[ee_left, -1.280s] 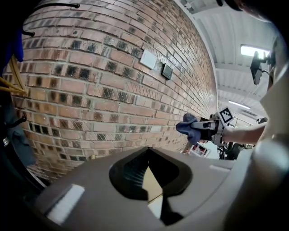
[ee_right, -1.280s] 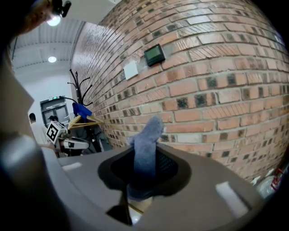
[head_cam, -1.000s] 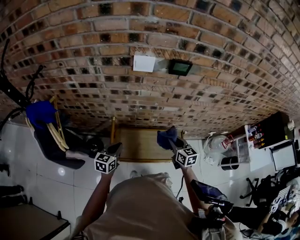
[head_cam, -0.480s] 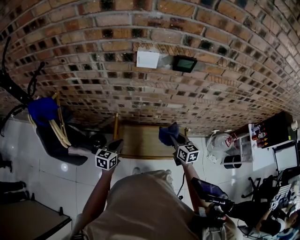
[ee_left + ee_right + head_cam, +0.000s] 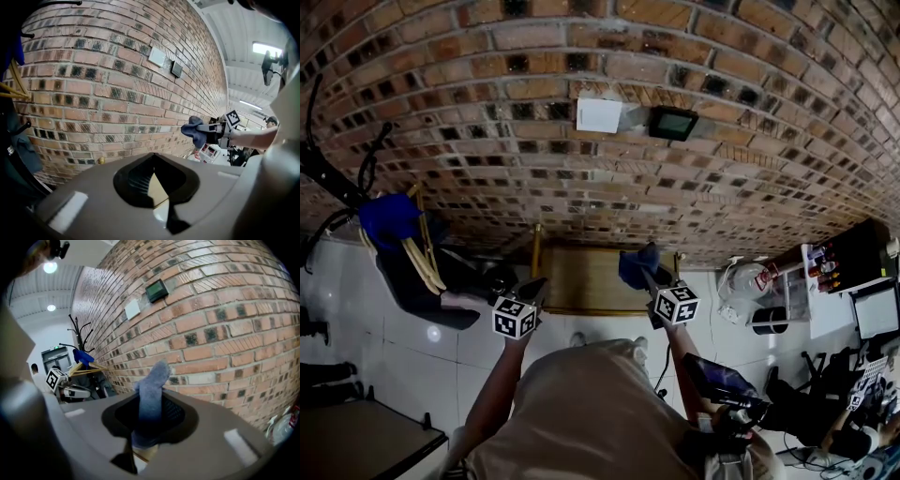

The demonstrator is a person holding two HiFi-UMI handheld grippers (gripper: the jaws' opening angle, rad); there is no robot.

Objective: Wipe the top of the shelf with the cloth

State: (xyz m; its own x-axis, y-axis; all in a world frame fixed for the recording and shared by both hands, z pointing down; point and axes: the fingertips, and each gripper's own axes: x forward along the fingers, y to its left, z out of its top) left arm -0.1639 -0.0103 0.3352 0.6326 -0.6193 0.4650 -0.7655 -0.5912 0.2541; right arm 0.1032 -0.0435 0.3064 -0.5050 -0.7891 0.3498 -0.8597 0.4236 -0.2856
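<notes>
The shelf's wooden top stands against the brick wall, just ahead of both grippers. My right gripper is shut on a blue-grey cloth, which bunches above the shelf's right end. In the right gripper view the cloth sticks up between the jaws in front of the bricks. My left gripper is over the shelf's left end with its jaws together and nothing in them. In the left gripper view the cloth hangs from the right gripper near the wall.
A coat rack holding a blue garment and dark bags stands left of the shelf. A white plate and a black box sit on the wall. A cart with bottles is at right, a dark desk bottom left.
Both grippers stay in nearly the same place by the shelf. The head view has shifted slightly, and the cloth remains held.
</notes>
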